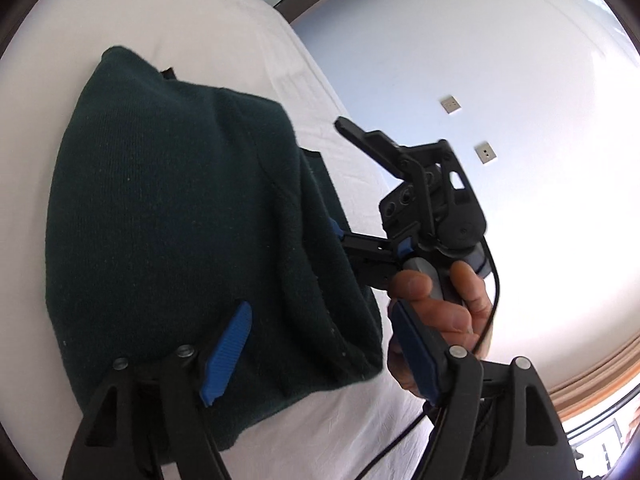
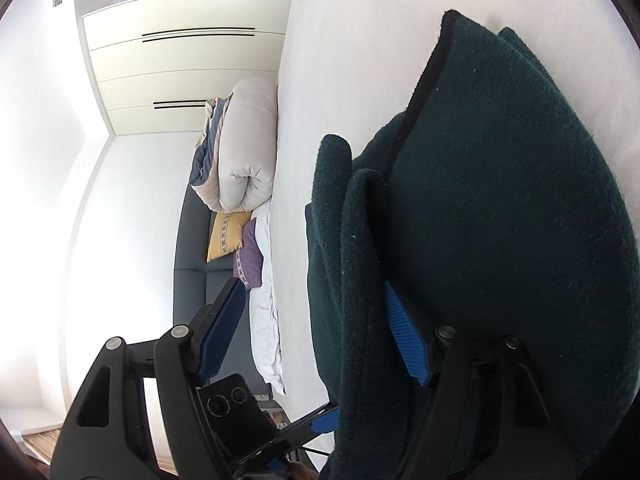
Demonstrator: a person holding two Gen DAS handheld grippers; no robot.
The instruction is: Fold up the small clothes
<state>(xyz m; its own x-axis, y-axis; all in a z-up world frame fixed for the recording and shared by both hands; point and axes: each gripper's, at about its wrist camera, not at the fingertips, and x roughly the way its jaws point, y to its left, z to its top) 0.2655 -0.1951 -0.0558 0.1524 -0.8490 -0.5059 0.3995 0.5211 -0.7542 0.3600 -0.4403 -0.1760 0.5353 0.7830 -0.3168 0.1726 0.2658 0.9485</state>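
A dark green knitted garment (image 1: 168,208) lies partly folded on a white bed (image 1: 224,40). Both the left gripper (image 1: 320,344) and the right gripper (image 2: 316,332) are spread wide, straddling its edge. Pinching every layer firmly before lifting would likely keep the fold square.

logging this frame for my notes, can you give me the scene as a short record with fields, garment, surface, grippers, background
garment: dark green knit garment, partly folded, with layers overlapping at one edge
surface: white bed sheet
left gripper: left gripper open, fingers straddling the garment's near edge, one blue pad lying on the fabric
right gripper: right gripper open, fingers either side of a folded layer
hand: person's hand gripping the right gripper's handle
background: rolled duvet, yellow cushion, purple cushion
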